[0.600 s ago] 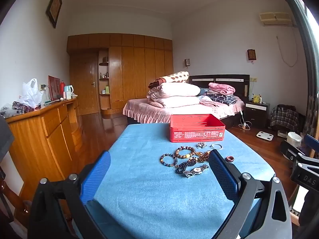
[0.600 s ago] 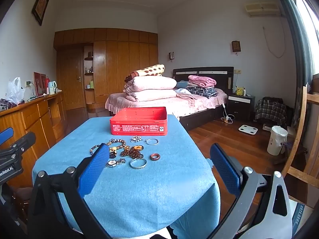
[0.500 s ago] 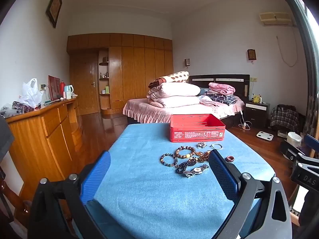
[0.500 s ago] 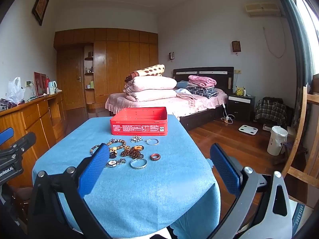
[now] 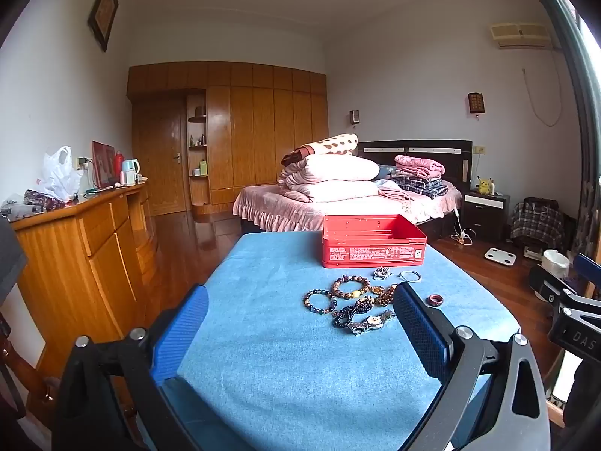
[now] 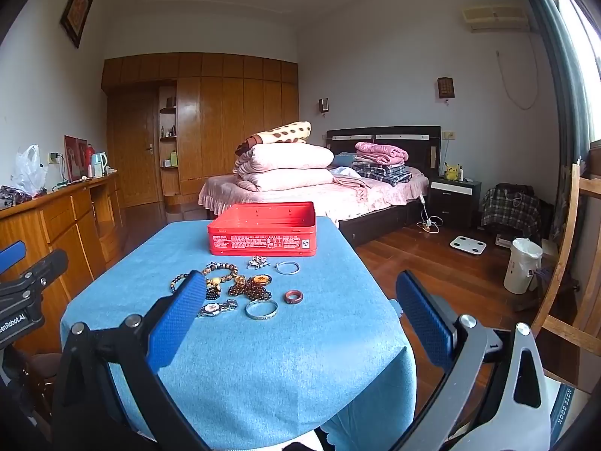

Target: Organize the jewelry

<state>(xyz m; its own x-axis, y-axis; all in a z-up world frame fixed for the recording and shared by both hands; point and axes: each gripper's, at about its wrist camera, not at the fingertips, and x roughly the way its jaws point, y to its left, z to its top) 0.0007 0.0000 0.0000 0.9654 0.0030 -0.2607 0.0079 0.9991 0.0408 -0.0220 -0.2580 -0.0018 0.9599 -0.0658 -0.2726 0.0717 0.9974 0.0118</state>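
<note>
On a blue cloth-covered table (image 6: 263, 357), the left gripper (image 5: 300, 332) and right gripper (image 6: 300, 314) gape wide, holding nothing. Bead bracelets (image 6: 221, 274), a wristwatch (image 6: 218, 307) and rings lie at twelve o'clock before an open red metal tin (image 6: 263, 233), its white print unreadable. At nine o'clock in the right view, the left gripper's body reads "enRobot.AI".

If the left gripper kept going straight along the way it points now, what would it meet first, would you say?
Probably the bare blue tablecloth: the open left gripper tilts slightly downward, and the wristwatch lies right of its line. Depth is uncertain.
</note>
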